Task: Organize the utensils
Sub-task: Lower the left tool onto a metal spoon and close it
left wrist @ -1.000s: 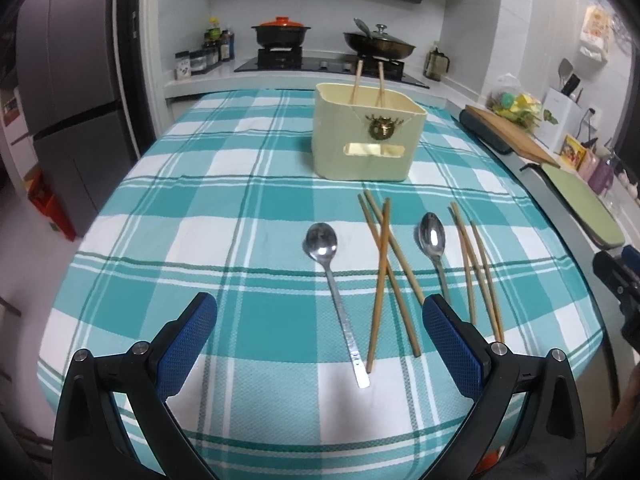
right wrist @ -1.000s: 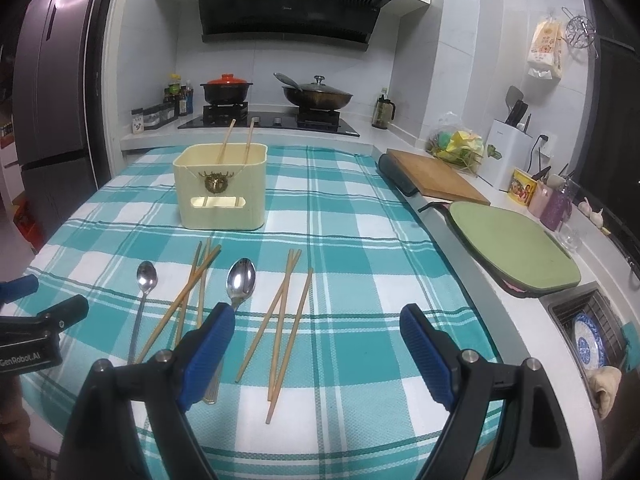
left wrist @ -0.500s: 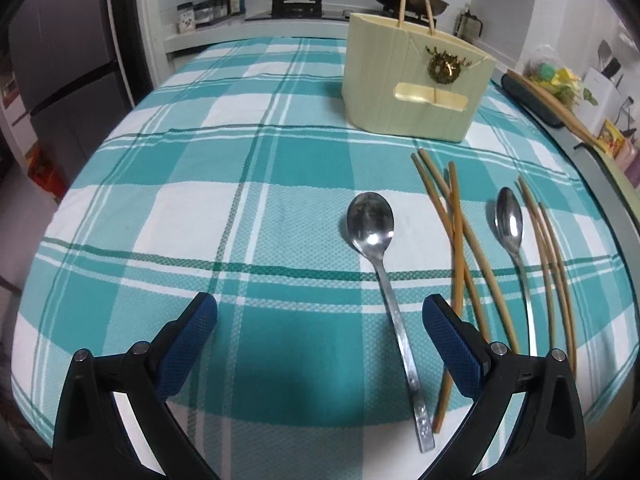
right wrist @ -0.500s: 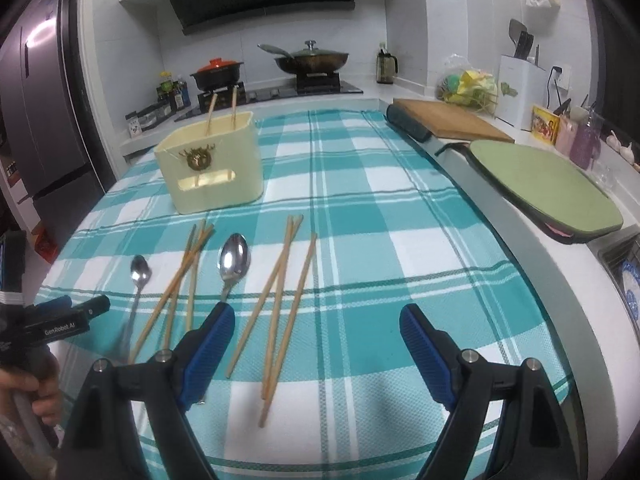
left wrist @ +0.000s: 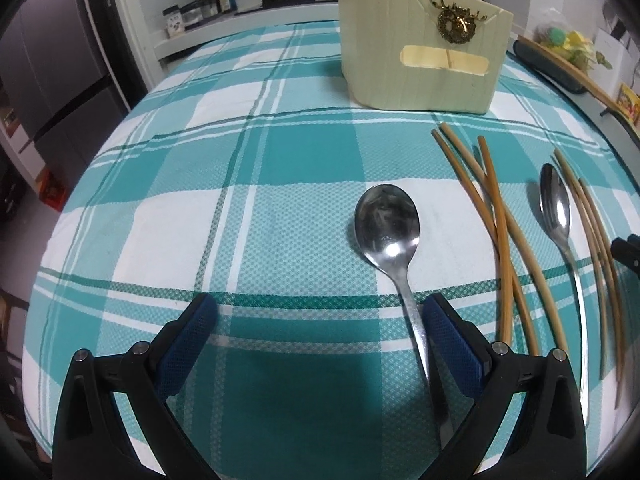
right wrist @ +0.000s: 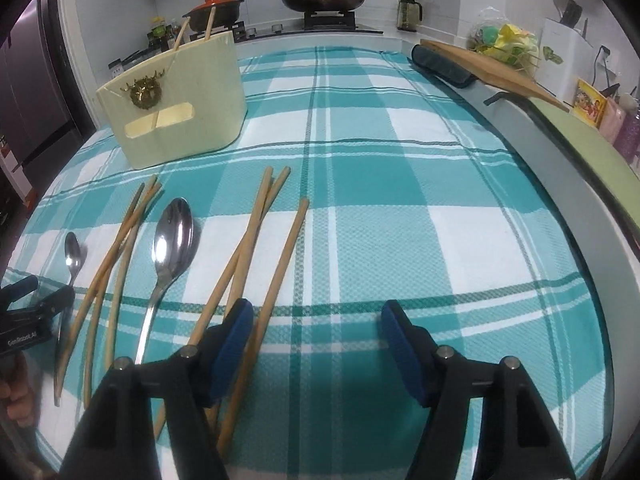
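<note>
Your left gripper (left wrist: 318, 322) hangs low over the checked tablecloth (left wrist: 240, 184), jaws apart and empty, the near spoon (left wrist: 390, 232) at its one o'clock, handle just inside the right pad. Your right gripper (right wrist: 316, 322) has just been narrowing yet stays apart, nothing between; chopsticks (right wrist: 280, 264) lie under its left finger. The cream utensil holder (right wrist: 180, 100) stands at eleven o'clock.

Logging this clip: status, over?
Left gripper open over near spoon handle. Right gripper open, jaws just closing, nothing between, beside chopsticks. Holder path unobstructed.
</note>
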Motion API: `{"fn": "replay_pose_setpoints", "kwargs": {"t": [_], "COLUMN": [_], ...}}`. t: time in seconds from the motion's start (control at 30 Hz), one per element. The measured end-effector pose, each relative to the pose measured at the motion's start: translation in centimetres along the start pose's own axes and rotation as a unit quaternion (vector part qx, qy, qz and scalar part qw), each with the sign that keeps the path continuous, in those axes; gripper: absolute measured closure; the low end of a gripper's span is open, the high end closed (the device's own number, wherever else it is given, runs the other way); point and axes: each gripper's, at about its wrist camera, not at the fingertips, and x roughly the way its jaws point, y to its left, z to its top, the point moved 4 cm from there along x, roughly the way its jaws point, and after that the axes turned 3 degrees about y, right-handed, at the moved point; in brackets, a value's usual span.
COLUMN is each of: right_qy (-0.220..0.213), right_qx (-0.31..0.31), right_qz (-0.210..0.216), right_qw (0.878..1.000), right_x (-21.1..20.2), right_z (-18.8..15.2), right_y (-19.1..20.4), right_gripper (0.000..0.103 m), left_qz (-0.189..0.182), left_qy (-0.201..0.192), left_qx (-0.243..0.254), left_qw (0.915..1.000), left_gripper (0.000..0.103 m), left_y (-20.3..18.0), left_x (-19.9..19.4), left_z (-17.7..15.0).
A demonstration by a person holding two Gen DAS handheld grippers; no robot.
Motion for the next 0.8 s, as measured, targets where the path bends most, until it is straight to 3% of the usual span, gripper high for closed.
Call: {"fn": "replay_pose_setpoints", "kwargs": {"t": [0.2, 0.33, 0.63, 0.8], "right_qy": [0.016, 0.021, 0.046, 0.091], "right_qx": [-0.044, -0.044, -0.065, -0.082], "right_qz": [-0.020, -0.026, 0.000, 0.004], "right_qw": [0.999, 0.998, 0.997, 0.992], "right_x": [1.2, 0.7, 1.0, 1.6], "right_z": [-0.1, -0.8, -0.4, 0.5], "right_y": [1.0, 0.0, -0.8, -0.4], "right_gripper": [0.042, 0.040, 0.038, 0.039], "left_qz": [0.006, 0.004, -0.021, -0.037], "left_qy": [-0.001, 0.005, 0.008, 0.011], "left_qx": [0.028, 0.039, 0.042, 0.041], "left_qw": [0.9996, 0.9992, 0.9989, 0.9984], "left_gripper": [0.000, 0.000, 0.001, 0.001], "left_y": [1.0, 2.3, 2.3, 1.5], "left_x": [-0.3, -0.3, -0.3, 0.1], "left_z": [-0.2, -0.3, -0.7, 0.0]}}
